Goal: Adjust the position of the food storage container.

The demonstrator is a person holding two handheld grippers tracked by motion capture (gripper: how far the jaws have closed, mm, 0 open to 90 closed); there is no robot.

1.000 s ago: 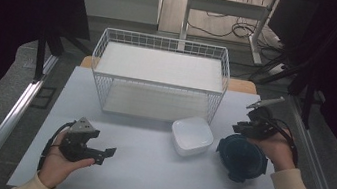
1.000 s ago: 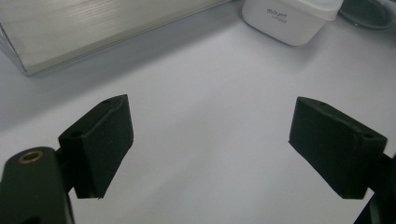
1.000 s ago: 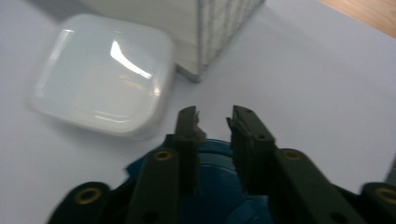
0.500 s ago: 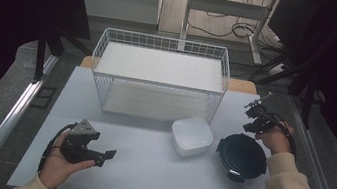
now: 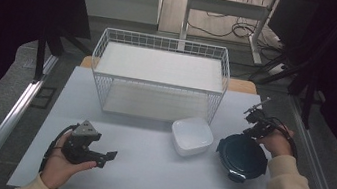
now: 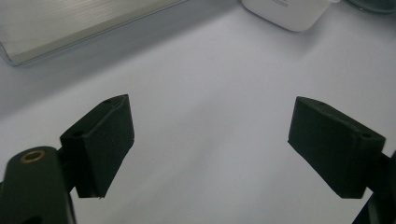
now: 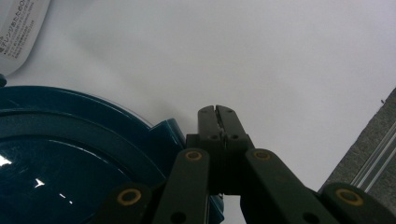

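Your right gripper [image 7: 218, 111] has its two jaws pressed flat together, with nothing between them. They have just been closing. Its tips sit right beside a tab on the rim of the dark blue round lid [image 5: 241, 157]; you cannot tell if they touch it. In the high view your right gripper [image 5: 257, 119] is at the far edge of that lid, and your right hand [image 5: 277, 141] holds it there.

The lid lies flat on the white table [image 5: 145, 167], near the table's right side. Just to its left sits a white square container [image 5: 192, 136], close by but not touching.

Your left gripper [image 5: 105, 158] rests low over the near left part of the table, held in your left hand [image 5: 61, 165]. Its jaws stand wide apart and hold nothing, with bare table between them.

Behind the container stands a white wire basket [image 5: 159, 75] with a flat white shelf inside. Past the table you can see a grey floor, a desk frame [image 5: 225, 7] and some cables. Metal rails run along both sides of the table. The rest of the room is dark.
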